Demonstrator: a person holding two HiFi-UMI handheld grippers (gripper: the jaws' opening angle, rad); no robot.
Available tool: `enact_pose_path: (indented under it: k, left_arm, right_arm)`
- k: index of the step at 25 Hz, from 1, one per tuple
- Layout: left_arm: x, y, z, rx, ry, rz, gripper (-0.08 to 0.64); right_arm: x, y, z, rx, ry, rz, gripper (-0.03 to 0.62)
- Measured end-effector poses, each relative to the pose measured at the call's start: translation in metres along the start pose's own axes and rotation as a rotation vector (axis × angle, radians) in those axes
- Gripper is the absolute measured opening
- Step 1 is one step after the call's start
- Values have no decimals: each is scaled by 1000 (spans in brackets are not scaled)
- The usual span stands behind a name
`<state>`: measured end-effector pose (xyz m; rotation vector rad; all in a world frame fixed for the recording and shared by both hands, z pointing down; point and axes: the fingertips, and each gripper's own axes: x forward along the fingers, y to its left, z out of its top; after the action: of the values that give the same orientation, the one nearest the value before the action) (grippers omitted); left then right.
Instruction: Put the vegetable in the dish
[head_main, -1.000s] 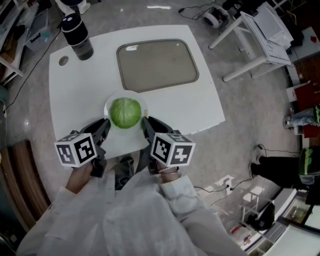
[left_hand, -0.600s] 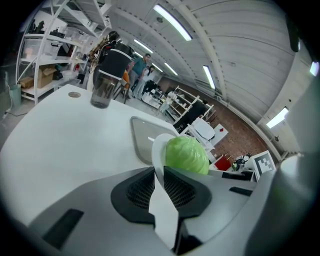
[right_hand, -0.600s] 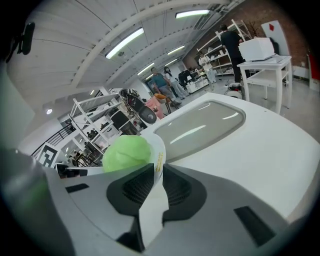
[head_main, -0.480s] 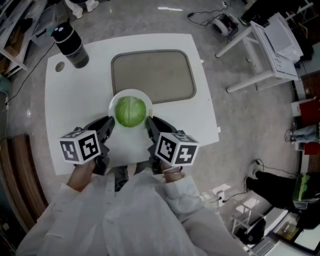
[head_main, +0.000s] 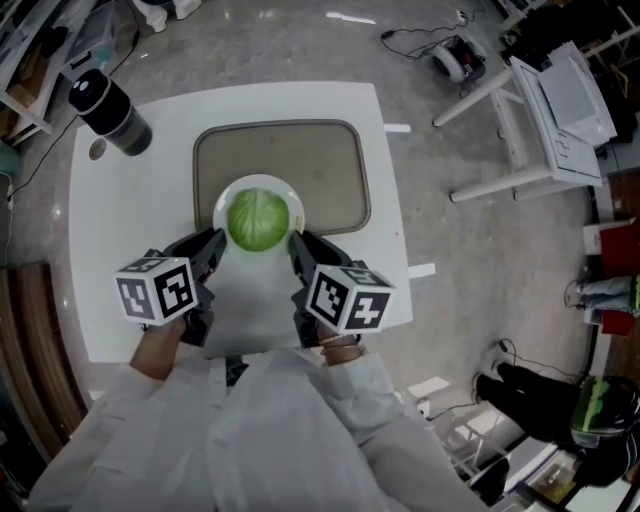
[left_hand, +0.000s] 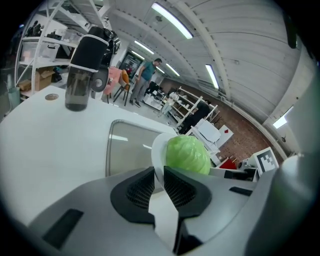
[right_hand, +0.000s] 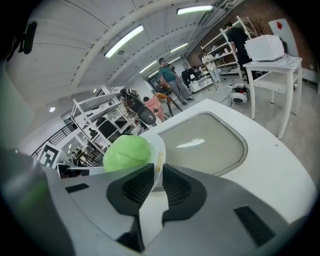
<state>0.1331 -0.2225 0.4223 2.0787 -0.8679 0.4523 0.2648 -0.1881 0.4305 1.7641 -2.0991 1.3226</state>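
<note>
A round green cabbage (head_main: 258, 220) sits in a white dish (head_main: 229, 196), held just above the white table (head_main: 130, 260) at the near edge of the grey tray (head_main: 300, 155). My left gripper (head_main: 214, 245) is shut on the dish's left rim, and my right gripper (head_main: 296, 246) is shut on its right rim. In the left gripper view the dish rim (left_hand: 156, 150) runs between the jaws of the left gripper (left_hand: 158, 176), with the cabbage (left_hand: 187, 155) just beyond. The right gripper view shows the same: the right gripper (right_hand: 158, 178) pinches the rim (right_hand: 160, 149) beside the cabbage (right_hand: 127, 152).
A dark bottle (head_main: 106, 110) stands at the table's far left corner, near a small round hole (head_main: 97, 150). A white side table (head_main: 545, 105) stands on the floor to the right. People and shelves show far off in both gripper views.
Both grippers have carried the dish with the cabbage away from me, from the bare table to over the tray's near edge. Both stay shut on the rim.
</note>
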Motion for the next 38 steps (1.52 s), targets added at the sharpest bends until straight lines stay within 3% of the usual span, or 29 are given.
enact_pose_path:
  k: [15, 38]
  left_arm:
    - [87, -1, 42, -9, -28, 41, 60]
    - [134, 30, 41, -49, 41, 98, 60]
  right_arm:
    - [52, -64, 61, 13, 26, 22, 63]
    - [104, -95, 60, -22, 122, -10, 63]
